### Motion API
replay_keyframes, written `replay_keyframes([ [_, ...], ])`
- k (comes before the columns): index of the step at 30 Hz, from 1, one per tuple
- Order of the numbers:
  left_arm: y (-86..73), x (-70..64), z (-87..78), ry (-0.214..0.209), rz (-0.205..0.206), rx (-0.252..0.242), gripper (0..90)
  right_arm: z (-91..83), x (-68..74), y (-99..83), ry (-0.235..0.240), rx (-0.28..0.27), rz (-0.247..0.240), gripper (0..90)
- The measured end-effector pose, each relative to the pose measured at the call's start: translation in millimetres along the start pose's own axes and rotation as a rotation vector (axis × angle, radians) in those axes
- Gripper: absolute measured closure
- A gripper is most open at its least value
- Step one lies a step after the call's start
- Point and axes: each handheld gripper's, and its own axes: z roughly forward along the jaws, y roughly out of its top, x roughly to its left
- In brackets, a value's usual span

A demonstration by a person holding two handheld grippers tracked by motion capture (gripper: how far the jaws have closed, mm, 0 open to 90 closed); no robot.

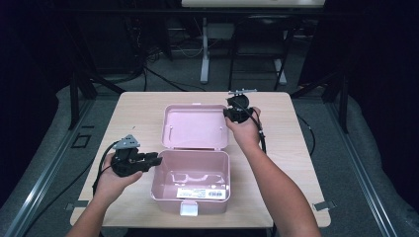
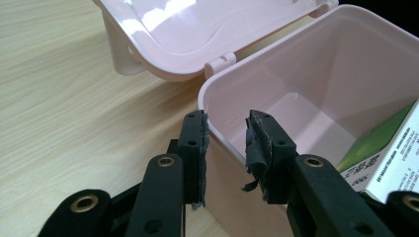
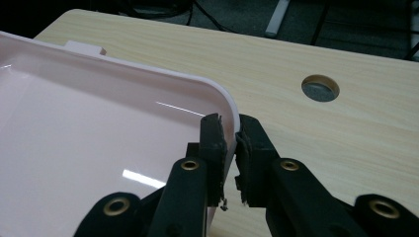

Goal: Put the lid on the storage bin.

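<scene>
Showing a pink storage box [image 1: 191,180] standing open near the front middle of the wooden table [image 1: 291,163], its lid [image 1: 194,126] thrown back flat behind the hinge. Inside the box lies a printed carton [image 2: 383,158] (green and white, partly hidden by the wall).

The left gripper [image 2: 226,143] straddles the left wall of the box, one jaw outside and one inside, with a gap showing on both sides of the rim: released, not yet clamped. The right gripper [image 3: 231,148] is pinched on the lid's far right corner edge, its pads pressed against the rim from both sides.

Judged from this pose, the lid is about to be swung shut while the box is steadied. Risks: the thin corner hold may slip as the lid rises and let it drop; with the left jaws unclamped, the box could slide or tip; the inner left jaw could be caught beneath the closing lid.
</scene>
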Motion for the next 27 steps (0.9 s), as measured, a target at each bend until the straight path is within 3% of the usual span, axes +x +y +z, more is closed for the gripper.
replay_keyframes([
  [27,-0.6,-0.7,0.4,0.004,-0.021,-0.006,69.2,-47.0,9.5,16.0,0.017,-0.092,-0.045,85.5],
])
